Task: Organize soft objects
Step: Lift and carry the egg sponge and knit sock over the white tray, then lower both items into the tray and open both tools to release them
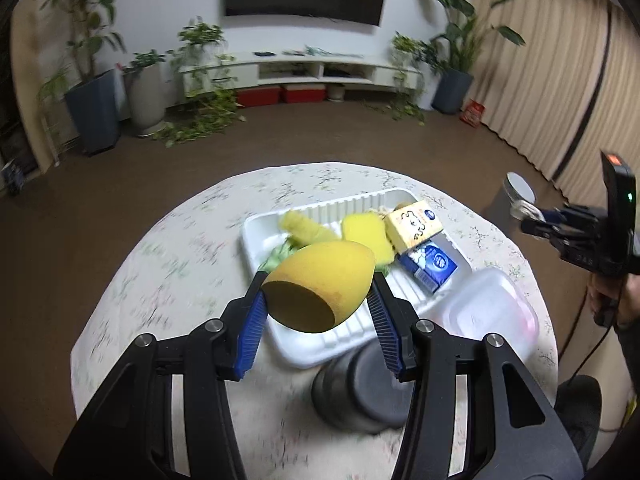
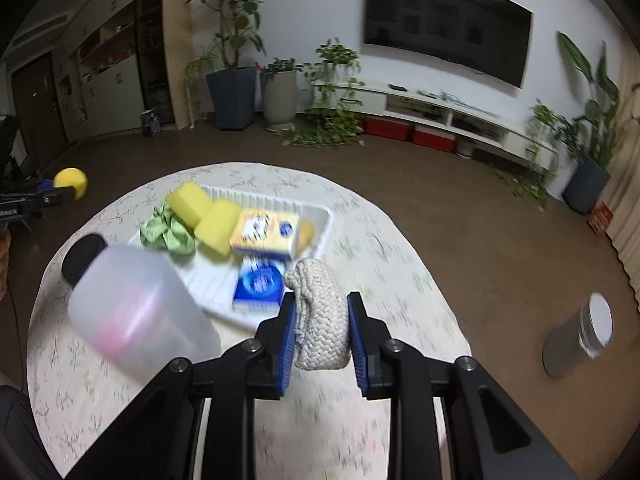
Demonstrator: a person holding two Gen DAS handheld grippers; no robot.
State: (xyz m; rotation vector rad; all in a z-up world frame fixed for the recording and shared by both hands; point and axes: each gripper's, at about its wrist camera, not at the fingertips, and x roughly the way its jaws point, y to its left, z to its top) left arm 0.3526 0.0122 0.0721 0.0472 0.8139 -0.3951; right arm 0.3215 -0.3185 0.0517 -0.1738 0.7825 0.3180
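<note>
Left wrist cam first: my left gripper (image 1: 318, 292) is clamped on a yellow egg-shaped sponge (image 1: 320, 284), blue pads pressing both sides, flat cut end facing the camera. It's up in the air over the near end of the white ribbed tray (image 1: 352, 204). In the tray I can see a yellow rectangular sponge (image 1: 364, 232), a yellow tissue pack (image 1: 414, 224) and a blue tissue pack (image 1: 430, 266) just beside it. A dark cylinder (image 1: 360, 384) lies on the round floral table (image 1: 180, 264) near the tray's front corner, and a translucent plastic container (image 1: 488, 304) sits to the right of it. The right gripper (image 1: 528, 216) shows at the frame's right edge with something whitish in its tips.

Right wrist cam: right gripper (image 2: 322, 336) is squeezed tight on a bundle of off-white braided rope (image 2: 322, 316), held above the table beside the tray's near corner. A green scrunchie (image 2: 168, 234) lies at the tray's left end. The left gripper (image 2: 66, 194) pokes in from the left with the sponge. A silver can (image 2: 580, 336) stands on the floor to the right.
</note>
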